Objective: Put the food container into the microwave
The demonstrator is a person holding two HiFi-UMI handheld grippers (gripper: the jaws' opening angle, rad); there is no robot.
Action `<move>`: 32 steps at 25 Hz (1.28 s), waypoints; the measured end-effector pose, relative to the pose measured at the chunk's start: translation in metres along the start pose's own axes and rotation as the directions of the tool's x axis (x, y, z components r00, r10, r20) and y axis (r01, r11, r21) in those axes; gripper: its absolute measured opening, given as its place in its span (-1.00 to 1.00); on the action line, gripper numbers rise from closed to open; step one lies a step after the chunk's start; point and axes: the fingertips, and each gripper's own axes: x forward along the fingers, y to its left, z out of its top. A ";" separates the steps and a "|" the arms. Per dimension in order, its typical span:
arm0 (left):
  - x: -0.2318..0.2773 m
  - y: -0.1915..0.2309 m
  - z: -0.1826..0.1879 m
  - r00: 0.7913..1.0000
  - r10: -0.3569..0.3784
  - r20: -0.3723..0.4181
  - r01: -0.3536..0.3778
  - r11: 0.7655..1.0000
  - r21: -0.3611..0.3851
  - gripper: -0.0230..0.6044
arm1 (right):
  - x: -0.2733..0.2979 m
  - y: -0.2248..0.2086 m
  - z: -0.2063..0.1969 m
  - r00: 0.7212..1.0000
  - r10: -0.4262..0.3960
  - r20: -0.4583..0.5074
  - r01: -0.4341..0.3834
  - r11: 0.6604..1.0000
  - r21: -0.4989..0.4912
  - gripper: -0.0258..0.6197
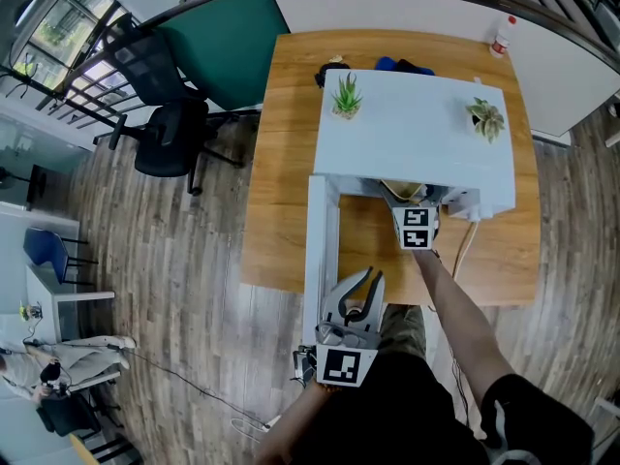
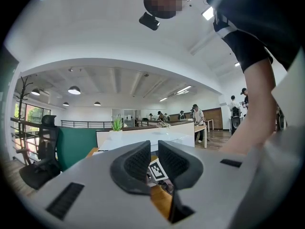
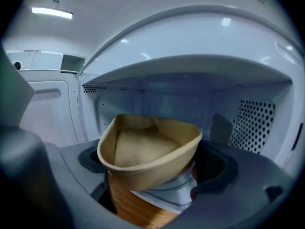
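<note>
The white microwave [image 1: 417, 134] stands on a wooden table [image 1: 281, 211] with its door [image 1: 318, 250] swung open to the left. My right gripper [image 1: 412, 204] is at the oven's mouth, shut on a tan paper food container [image 1: 405, 191]. In the right gripper view the container [image 3: 147, 151] is squeezed out of round between the jaws of the right gripper [image 3: 150, 175] and hangs just over the cavity floor, with the back wall [image 3: 190, 104] beyond. My left gripper [image 1: 368, 281] hovers low by the door's outer end, jaws together on nothing; the left gripper [image 2: 153, 163] points towards the table.
Two small potted plants [image 1: 346, 95] [image 1: 486, 119] sit on the microwave's top. A perforated side wall [image 3: 257, 123] bounds the cavity on the right. A bottle [image 1: 501, 35] stands on the far counter. A black office chair [image 1: 165, 124] is left of the table.
</note>
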 end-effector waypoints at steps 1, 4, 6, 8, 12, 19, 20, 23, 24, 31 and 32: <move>0.001 0.000 0.000 1.000 -0.003 0.001 0.003 1.000 0.007 -0.72 | 0.001 0.000 0.002 1.000 0.002 -0.007 -0.002 1.000 0.003 0.75; 0.004 0.000 -0.001 1.000 -0.005 -0.004 0.005 1.000 0.011 -0.72 | 0.009 0.000 0.004 1.000 0.006 -0.015 -0.006 1.000 0.009 0.75; 0.006 -0.001 -0.003 1.000 -0.005 -0.010 0.005 1.000 0.006 -0.72 | 0.015 -0.002 0.003 1.000 0.004 -0.019 -0.003 1.000 0.006 0.75; 0.007 -0.001 -0.005 1.000 -0.005 -0.020 0.005 1.000 0.004 -0.72 | 0.020 -0.003 0.002 1.000 0.002 -0.025 -0.002 1.000 0.004 0.75; 0.007 0.000 -0.007 1.000 -0.004 -0.026 0.005 1.000 0.014 -0.72 | 0.031 -0.006 -0.003 0.999 -0.002 -0.048 0.002 1.000 0.001 0.75; 0.008 0.002 -0.009 1.000 0.002 -0.028 -0.002 1.000 0.016 -0.72 | 0.044 -0.007 -0.007 0.997 0.002 -0.075 -0.003 1.000 -0.017 0.75; 0.008 0.002 -0.009 1.000 0.004 -0.027 -0.003 1.000 0.015 -0.72 | 0.045 -0.008 -0.008 0.997 0.002 -0.078 -0.003 1.000 -0.021 0.75; 0.008 0.003 -0.009 1.000 0.007 -0.024 -0.007 1.000 0.013 -0.72 | 0.049 -0.007 -0.011 0.996 0.003 -0.088 -0.006 0.999 -0.034 0.75; 0.008 0.003 -0.009 1.000 0.007 -0.025 -0.007 1.000 0.012 -0.72 | 0.050 -0.007 -0.012 0.996 0.004 -0.093 -0.007 0.999 -0.035 0.75; 0.007 0.003 -0.012 0.999 0.006 -0.033 -0.006 1.000 0.010 -0.72 | 0.051 -0.005 -0.020 0.993 -0.003 -0.120 -0.003 0.999 -0.046 0.76; 0.007 0.003 -0.012 0.999 0.005 -0.033 -0.005 1.000 0.010 -0.72 | 0.050 -0.004 -0.019 0.993 0.001 -0.120 -0.007 0.999 -0.046 0.77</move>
